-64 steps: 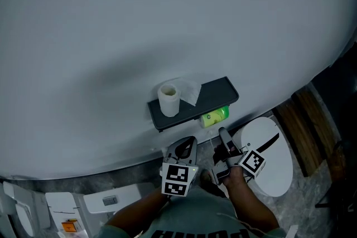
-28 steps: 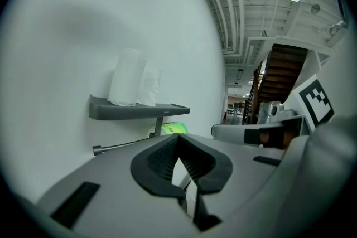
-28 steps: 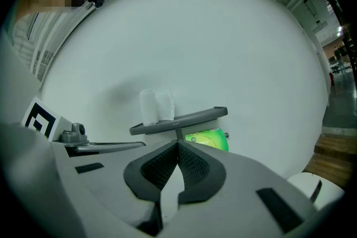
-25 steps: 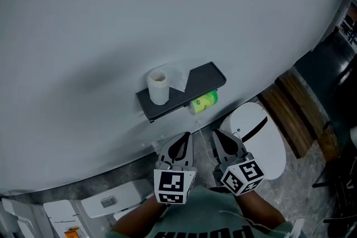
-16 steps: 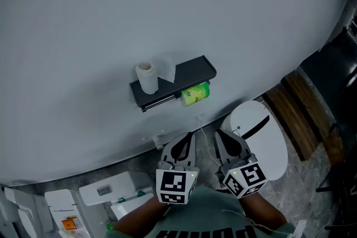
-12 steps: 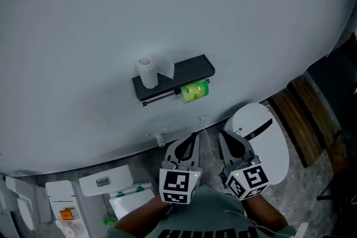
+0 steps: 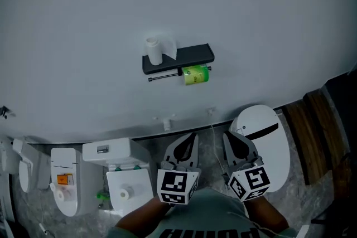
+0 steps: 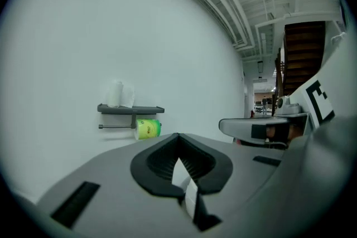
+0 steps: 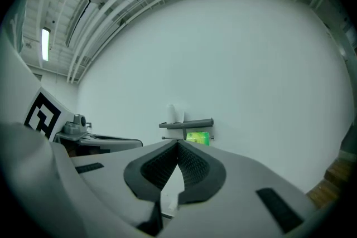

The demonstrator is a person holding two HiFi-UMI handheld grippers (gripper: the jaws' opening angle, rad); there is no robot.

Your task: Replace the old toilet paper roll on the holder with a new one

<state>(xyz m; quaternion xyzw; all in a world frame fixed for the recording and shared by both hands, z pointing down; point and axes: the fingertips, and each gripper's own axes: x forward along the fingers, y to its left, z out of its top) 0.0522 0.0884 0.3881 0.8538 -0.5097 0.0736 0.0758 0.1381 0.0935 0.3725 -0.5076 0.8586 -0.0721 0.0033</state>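
The swap looks about done. On the wall (image 7: 251, 19) the dark holder (image 7: 192, 56) has a green roll (image 7: 195, 74) hanging on its thin bar (image 7: 164, 77), at the bar's right end, just under the shelf part. I think this is the new one, in its wrapper. A small white roll (image 7: 154, 52) stands upright on top of the holder at the left end, with a loose sheet beside it. It looks like the old one, taken off and put up there. Both claws are well away from the holder, low down near the person's body, side by side. The left gripper (image 7: 188, 139) is squeezed closed with nothing in it. The right gripper (image 7: 233, 139) is closed tight too, and empty — so no roll is being carried. What could be left? Maybe the green wrapper has to come off, and maybe the old white roll has to go somewhere else — I cannot be sure. A white toilet (image 7: 125, 175) sits on the floor below, off to the left.
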